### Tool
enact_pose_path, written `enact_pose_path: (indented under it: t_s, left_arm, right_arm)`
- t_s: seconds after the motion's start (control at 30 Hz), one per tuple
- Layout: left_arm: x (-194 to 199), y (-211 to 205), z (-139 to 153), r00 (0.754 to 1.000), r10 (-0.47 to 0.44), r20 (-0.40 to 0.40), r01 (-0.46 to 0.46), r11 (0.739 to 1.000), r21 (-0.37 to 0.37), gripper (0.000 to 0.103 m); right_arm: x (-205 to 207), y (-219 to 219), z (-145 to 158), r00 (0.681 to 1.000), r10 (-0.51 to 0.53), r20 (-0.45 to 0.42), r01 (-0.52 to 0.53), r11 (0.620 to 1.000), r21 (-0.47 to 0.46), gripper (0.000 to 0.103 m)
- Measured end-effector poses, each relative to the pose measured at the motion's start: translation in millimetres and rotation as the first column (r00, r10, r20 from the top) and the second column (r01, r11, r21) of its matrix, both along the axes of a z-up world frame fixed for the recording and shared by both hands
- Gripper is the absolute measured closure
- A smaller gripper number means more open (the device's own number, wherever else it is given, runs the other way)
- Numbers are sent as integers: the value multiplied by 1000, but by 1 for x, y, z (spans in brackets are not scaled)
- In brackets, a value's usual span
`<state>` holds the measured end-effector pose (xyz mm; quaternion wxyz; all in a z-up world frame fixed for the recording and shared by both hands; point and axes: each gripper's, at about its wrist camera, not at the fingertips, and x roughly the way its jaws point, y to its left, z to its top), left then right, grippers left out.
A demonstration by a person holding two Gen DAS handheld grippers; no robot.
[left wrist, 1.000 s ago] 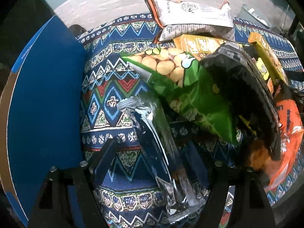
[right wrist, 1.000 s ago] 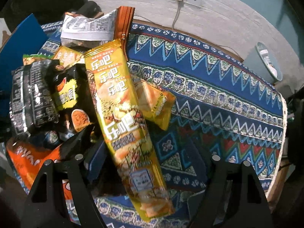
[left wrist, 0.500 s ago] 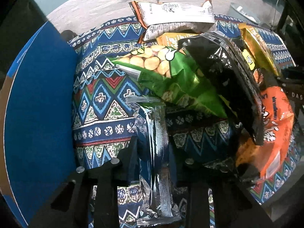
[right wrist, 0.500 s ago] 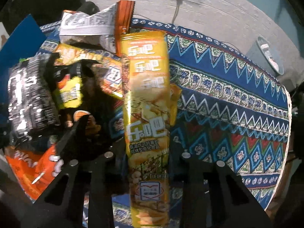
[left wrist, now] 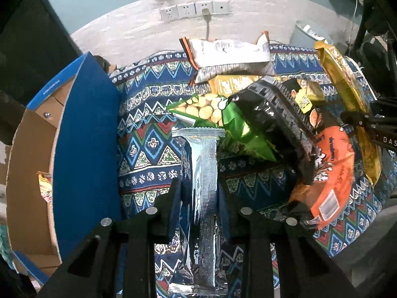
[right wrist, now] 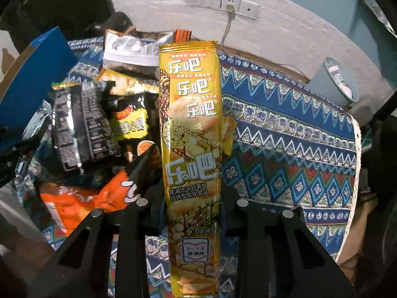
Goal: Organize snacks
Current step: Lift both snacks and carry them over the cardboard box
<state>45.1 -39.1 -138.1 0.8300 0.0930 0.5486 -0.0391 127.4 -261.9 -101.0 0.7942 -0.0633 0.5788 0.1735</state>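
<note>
My left gripper (left wrist: 199, 193) is shut on a long silver foil snack packet (left wrist: 204, 173) and holds it lifted above the patterned cloth. My right gripper (right wrist: 192, 193) is shut on a long yellow chip packet (right wrist: 191, 129) and holds it upright above the table; that packet also shows at the right of the left wrist view (left wrist: 347, 94). A pile of snacks lies between them: a green bag (left wrist: 233, 126), a black bag (left wrist: 275, 114), an orange bag (left wrist: 332, 168) and a white bag (left wrist: 230, 57).
A blue-sided cardboard box (left wrist: 84, 154) stands open at the left, with one snack inside (left wrist: 44, 188). The table wears a blue patterned cloth (right wrist: 285, 144). A grey bin (right wrist: 335, 84) stands beyond the table by the wall with sockets (right wrist: 223, 2).
Both grippers closed on their packets and lifted them: the left on the silver packet, the right on the yellow one, which now stands upright. Both views rose and pulled back.
</note>
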Motion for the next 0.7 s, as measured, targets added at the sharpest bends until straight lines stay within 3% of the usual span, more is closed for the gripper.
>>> enact_pose_path:
  t_s: [0.2, 0.7]
  left_arm:
    - [2, 11, 3, 999, -3, 32, 3, 1000, 6, 75]
    - [-16, 24, 47, 990, -13, 143, 9, 1000, 27, 75]
  right_arm:
    - [-3, 2, 20, 1000, -7, 23, 6, 1000, 25, 73]
    - [-14, 29, 61, 998, 30, 59, -35, 996, 85, 73]
